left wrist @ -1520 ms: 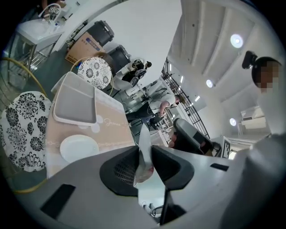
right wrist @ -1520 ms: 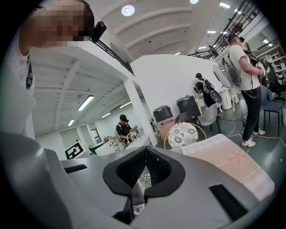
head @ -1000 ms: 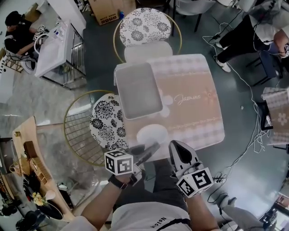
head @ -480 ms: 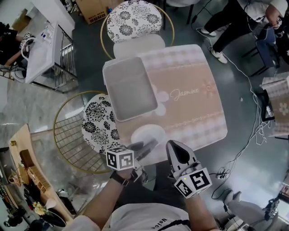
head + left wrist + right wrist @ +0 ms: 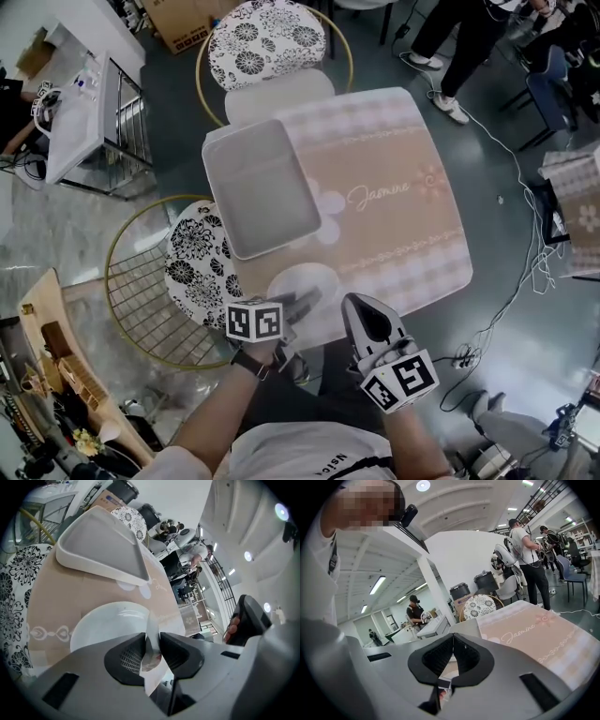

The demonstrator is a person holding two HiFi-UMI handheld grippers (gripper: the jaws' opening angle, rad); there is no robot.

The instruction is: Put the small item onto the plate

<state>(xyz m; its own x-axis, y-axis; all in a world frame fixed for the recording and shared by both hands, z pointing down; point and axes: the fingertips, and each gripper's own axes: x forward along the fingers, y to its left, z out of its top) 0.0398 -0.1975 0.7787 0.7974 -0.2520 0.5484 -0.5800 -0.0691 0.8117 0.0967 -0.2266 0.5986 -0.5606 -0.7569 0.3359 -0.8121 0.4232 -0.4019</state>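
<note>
A white plate [image 5: 298, 280] sits at the near left edge of the table, and it fills the middle of the left gripper view [image 5: 101, 626]. My left gripper [image 5: 306, 302] hangs over the plate's near rim. Its jaws [image 5: 152, 641] are shut on a thin white packet [image 5: 151, 620] that stands upright between the pads. My right gripper [image 5: 367, 323] is off the table's near edge, to the right of the plate. In its own view the right gripper [image 5: 453, 638] is shut, with nothing seen between the tips.
A grey rectangular tray [image 5: 263, 186] lies on the pink tablecloth [image 5: 394, 197] behind the plate. Patterned round chairs [image 5: 197, 253] stand at the left and far sides. People stand beyond the far right corner; cables trail on the floor.
The left gripper with the packet has edged forward over the plate's near rim. The head view has shifted a little; the right gripper has hardly moved.
</note>
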